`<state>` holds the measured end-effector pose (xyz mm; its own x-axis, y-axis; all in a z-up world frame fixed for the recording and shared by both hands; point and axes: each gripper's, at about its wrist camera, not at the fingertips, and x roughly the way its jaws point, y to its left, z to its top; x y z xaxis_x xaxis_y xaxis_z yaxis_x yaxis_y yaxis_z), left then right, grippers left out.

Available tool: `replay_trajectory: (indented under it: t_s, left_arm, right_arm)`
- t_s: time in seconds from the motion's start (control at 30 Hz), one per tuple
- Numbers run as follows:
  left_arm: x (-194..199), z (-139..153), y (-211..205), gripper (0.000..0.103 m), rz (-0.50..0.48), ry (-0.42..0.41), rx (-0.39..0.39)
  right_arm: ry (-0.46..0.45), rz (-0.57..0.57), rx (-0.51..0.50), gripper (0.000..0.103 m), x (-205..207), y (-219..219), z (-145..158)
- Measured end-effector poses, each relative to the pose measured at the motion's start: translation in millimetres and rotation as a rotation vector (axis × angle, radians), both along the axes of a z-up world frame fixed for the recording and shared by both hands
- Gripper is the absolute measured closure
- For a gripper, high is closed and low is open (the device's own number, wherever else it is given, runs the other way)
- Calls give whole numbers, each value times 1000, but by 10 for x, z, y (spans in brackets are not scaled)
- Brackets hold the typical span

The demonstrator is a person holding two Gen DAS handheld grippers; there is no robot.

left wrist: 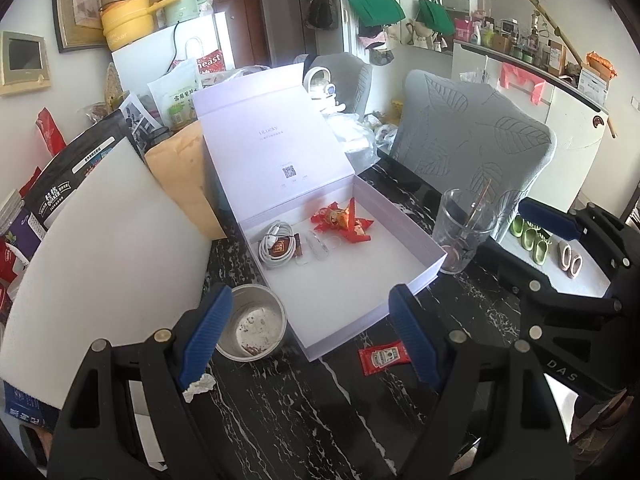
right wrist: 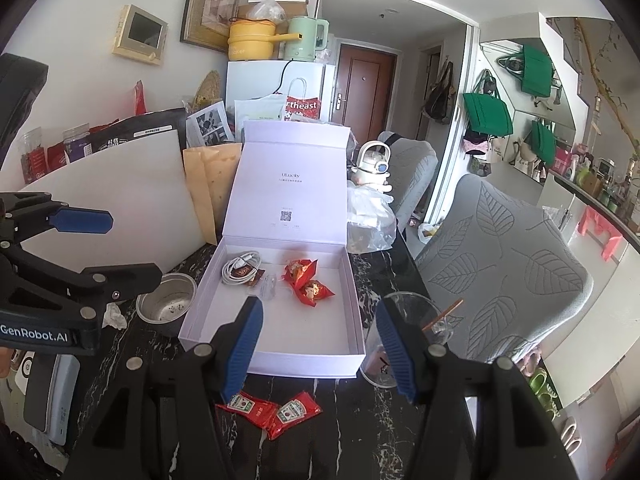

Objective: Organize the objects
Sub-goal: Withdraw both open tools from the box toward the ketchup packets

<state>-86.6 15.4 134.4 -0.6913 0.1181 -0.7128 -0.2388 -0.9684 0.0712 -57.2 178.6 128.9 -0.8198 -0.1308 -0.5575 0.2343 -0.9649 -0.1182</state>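
Ahead of me the box (right wrist: 276, 344) sits on the table (right wrist: 340, 432), its lid (right wrist: 288, 184) standing up behind it. Inside lie the cable (right wrist: 240, 267) at the back left and the snack packets (right wrist: 306, 278) to its right. Left of the box stands the bowl (right wrist: 166, 304), right of it the glass (right wrist: 404, 340). Two ketchup sachets (right wrist: 272, 410) lie before the box.

One open white box (right wrist: 276, 344) sits on the dark worktop (right wrist: 344, 420), holding one coiled white cable (right wrist: 240, 266), one small brown sachet (right wrist: 250, 273), two red-wrapped snacks (right wrist: 306, 280) and some clear plastic pieces (right wrist: 267, 286) (their number is hard to tell). Outside the box lie two red ketchup packets (right wrist: 272, 410), one metal bowl (right wrist: 166, 304), one clear glass (right wrist: 404, 340) with one stick (right wrist: 444, 314) in it, and one crumpled white scrap (right wrist: 114, 316). Two grey leaf-patterned chairs (right wrist: 500, 264) stand at the worktop's edge.
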Motion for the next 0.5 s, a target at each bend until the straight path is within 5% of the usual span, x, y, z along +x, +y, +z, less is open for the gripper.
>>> replay_trajectory:
  t_s: [0.5]
  left_arm:
    - [376,-339,37,22,-1,-47,9]
  right_arm:
    - [-38,3,17,43,395,80,-332]
